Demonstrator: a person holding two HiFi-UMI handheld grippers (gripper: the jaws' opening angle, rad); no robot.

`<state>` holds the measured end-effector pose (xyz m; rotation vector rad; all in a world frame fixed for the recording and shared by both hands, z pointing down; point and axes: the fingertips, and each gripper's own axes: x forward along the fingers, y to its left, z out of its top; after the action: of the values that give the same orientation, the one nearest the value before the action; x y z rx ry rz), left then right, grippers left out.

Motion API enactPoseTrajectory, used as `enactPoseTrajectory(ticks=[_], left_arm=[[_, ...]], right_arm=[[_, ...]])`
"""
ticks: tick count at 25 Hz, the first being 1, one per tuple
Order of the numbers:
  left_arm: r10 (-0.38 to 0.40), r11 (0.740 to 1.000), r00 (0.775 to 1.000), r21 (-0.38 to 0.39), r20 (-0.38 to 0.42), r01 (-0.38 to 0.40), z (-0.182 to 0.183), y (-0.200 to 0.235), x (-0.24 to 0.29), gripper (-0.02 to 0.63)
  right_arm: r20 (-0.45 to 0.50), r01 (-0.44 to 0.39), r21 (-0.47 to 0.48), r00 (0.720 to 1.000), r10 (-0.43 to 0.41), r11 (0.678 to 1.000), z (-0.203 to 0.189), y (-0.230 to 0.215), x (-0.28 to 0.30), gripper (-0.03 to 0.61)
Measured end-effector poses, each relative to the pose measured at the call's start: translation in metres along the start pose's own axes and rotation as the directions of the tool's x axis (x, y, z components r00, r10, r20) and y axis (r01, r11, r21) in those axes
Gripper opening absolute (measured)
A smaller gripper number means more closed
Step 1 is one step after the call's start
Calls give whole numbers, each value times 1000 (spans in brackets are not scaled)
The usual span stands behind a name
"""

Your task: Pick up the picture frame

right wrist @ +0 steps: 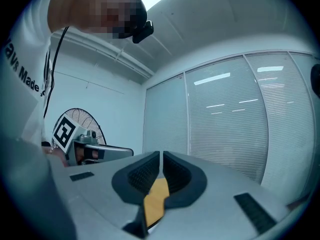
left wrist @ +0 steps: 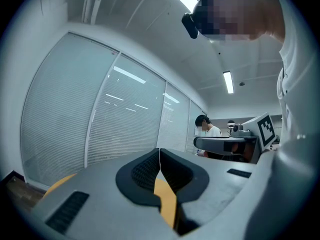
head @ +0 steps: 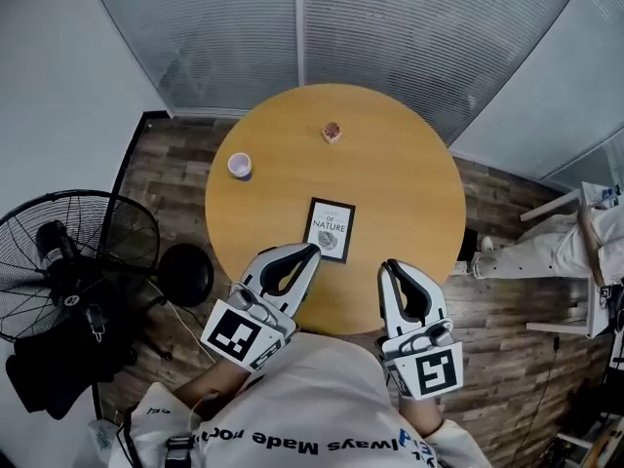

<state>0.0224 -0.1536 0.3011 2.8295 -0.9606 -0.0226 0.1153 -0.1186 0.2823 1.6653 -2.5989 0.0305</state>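
A black picture frame (head: 330, 229) with white print lies flat on the round wooden table (head: 409, 183), near its front edge. My left gripper (head: 314, 250) is shut and empty, its tips just left of the frame's near corner, above the table. My right gripper (head: 388, 264) is also shut and empty, hovering at the table's front edge to the right of the frame. In the left gripper view the jaws (left wrist: 159, 151) meet with only table colour behind them. The right gripper view shows its jaws (right wrist: 161, 155) closed the same way.
A small white and purple cup (head: 240, 166) stands at the table's left. A small brown object (head: 331, 132) sits toward the far side. A black floor fan (head: 68, 261) and a round stool (head: 185, 274) stand left of the table. Blinds cover the glass wall behind.
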Motion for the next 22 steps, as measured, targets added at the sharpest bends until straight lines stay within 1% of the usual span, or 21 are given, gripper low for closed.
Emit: enactPoseTrajectory(ticks=[9,15,22], left_arm=[[-30,999,999,-23,-23,29,-17,47,9,29],[-34,999,998,-25,-48,33,-32,57,14,31],[-13,1000,997,-28,-82,11,-52,71,17,31]], right_arm=[[-39,36,-1,999,-36,999,-19,6,43,46],[-58,44,3,997,-44,999,-31,7,53,48],[-84,43,17,996,-41,999,-51,6,65,48]])
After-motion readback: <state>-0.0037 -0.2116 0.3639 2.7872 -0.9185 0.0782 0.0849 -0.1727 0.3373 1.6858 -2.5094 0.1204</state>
